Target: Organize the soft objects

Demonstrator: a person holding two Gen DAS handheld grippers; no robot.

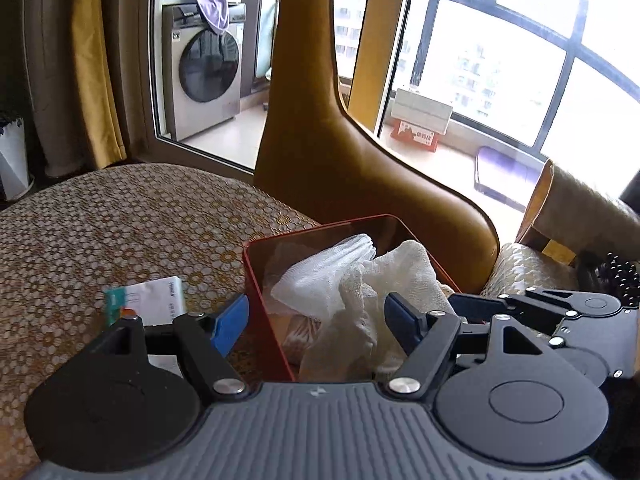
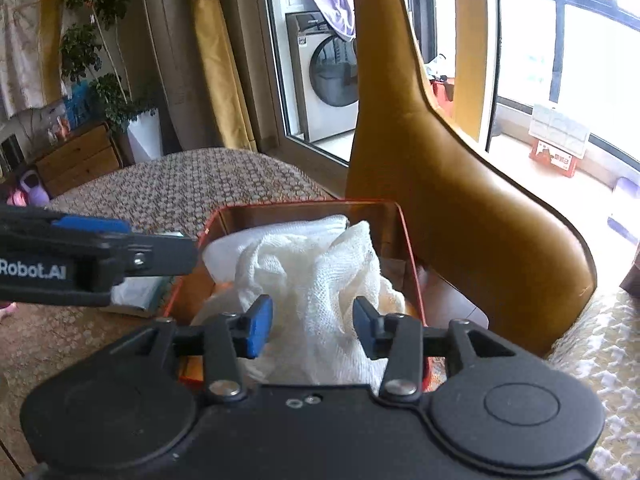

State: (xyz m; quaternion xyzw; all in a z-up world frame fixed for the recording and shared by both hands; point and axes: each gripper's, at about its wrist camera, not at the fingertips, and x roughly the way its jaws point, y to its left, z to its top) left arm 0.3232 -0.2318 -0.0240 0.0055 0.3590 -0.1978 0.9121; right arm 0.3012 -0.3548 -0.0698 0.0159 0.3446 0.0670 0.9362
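Observation:
A red tin box (image 1: pixel 264 316) (image 2: pixel 408 236) sits on the patterned table, holding crumpled white mesh cloths (image 1: pixel 352 280) (image 2: pixel 312 268). My left gripper (image 1: pixel 316 320) is open, its jaws astride the box's left wall, one finger outside and one over the cloths. My right gripper (image 2: pixel 312 324) is open just above the cloths, jaws wide on either side of a cloth fold. The right gripper shows at the right of the left wrist view (image 1: pixel 560 312), and the left gripper at the left of the right wrist view (image 2: pixel 100 256).
A small white packet (image 1: pixel 156 300) lies on the table left of the box. A tan leather chair back (image 1: pixel 360 160) (image 2: pixel 460 200) stands right behind the box. The patterned tablecloth (image 1: pixel 120 220) stretches left. A washing machine (image 1: pixel 204 68) is beyond the glass door.

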